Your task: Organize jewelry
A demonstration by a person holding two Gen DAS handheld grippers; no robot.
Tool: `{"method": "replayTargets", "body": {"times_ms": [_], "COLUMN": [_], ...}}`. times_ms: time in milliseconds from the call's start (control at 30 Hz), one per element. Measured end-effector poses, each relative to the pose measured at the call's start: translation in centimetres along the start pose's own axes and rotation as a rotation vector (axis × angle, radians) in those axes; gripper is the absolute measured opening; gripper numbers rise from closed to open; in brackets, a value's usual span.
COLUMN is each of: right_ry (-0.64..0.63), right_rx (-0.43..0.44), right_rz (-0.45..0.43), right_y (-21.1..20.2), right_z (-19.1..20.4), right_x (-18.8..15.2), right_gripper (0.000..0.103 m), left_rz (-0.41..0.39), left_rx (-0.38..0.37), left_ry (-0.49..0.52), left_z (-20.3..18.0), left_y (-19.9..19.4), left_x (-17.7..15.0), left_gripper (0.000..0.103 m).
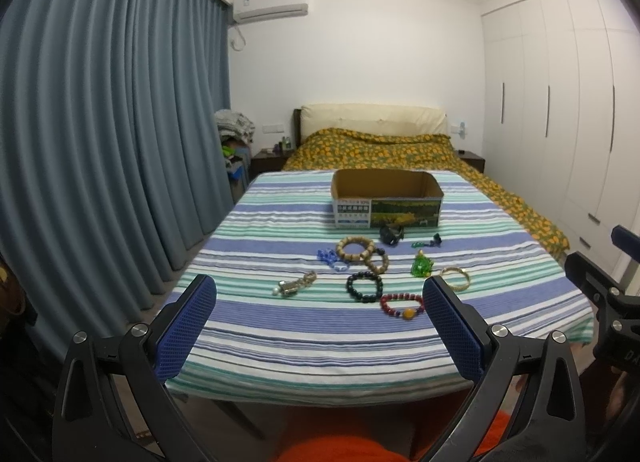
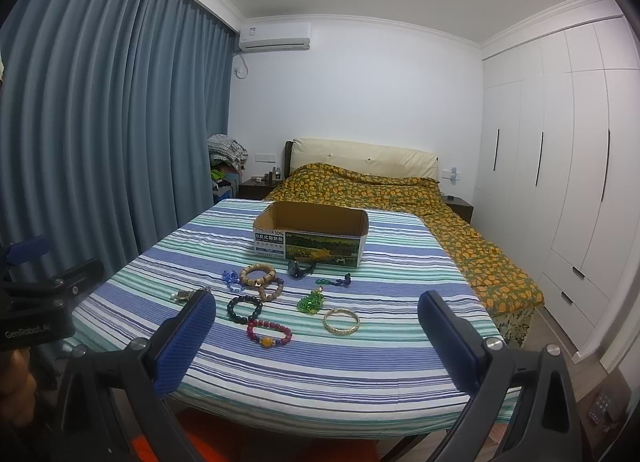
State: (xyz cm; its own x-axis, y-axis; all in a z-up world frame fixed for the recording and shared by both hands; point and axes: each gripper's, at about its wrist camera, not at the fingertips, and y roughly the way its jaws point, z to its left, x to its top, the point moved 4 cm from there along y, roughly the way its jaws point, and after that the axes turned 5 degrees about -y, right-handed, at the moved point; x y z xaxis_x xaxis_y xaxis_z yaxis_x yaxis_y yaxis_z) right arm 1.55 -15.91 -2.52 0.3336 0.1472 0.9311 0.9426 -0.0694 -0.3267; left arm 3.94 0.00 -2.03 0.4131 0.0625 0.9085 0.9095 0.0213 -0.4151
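Jewelry spread on the striped cloth point(image 1: 280, 346), both grippers empty

Left gripper point(image 1: 320, 294) and right gripper point(image 2: 316, 310) hover with jaws wide apart. The red bead bracelet point(image 2: 269, 332) lies flat near the front edge, before the cardboard box point(image 2: 311, 238) — likely light, limp, slippery; pinch across one strand. A ring has no real long axis.

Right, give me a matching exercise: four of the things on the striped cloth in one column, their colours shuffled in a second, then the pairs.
Things:
1. bangle
2. turtle figurine
3. bead bracelet with the amber bead
4. open cardboard box

Colours:
A. glassy green
B. brown inside, printed outside
C. gold
D. red and purple

Pairs: 1-C, 2-A, 3-D, 4-B
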Motion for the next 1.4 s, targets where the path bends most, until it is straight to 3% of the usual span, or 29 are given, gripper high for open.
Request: {"method": "replayTargets", "body": {"times_ms": [933,1400], "right_ry": [0.016,0.037], "right_rx": [0.004,0.012], "right_rz": [-0.001,0.054], "right_y": [0.9,5.3], "right_z": [-0.7,-2.3], "right_x": [0.5,0.1], "right_gripper": [0.103,0.103], "left_rz": [0.002,0.075], "left_rx": [0.007,0.025], "left_ry": [-0.005,-0.001], "left_z": [0.3,1.1], "left_y": [0.7,4.8], "left_x": [0.4,0.3], "left_gripper": [0.103,0.103]}}
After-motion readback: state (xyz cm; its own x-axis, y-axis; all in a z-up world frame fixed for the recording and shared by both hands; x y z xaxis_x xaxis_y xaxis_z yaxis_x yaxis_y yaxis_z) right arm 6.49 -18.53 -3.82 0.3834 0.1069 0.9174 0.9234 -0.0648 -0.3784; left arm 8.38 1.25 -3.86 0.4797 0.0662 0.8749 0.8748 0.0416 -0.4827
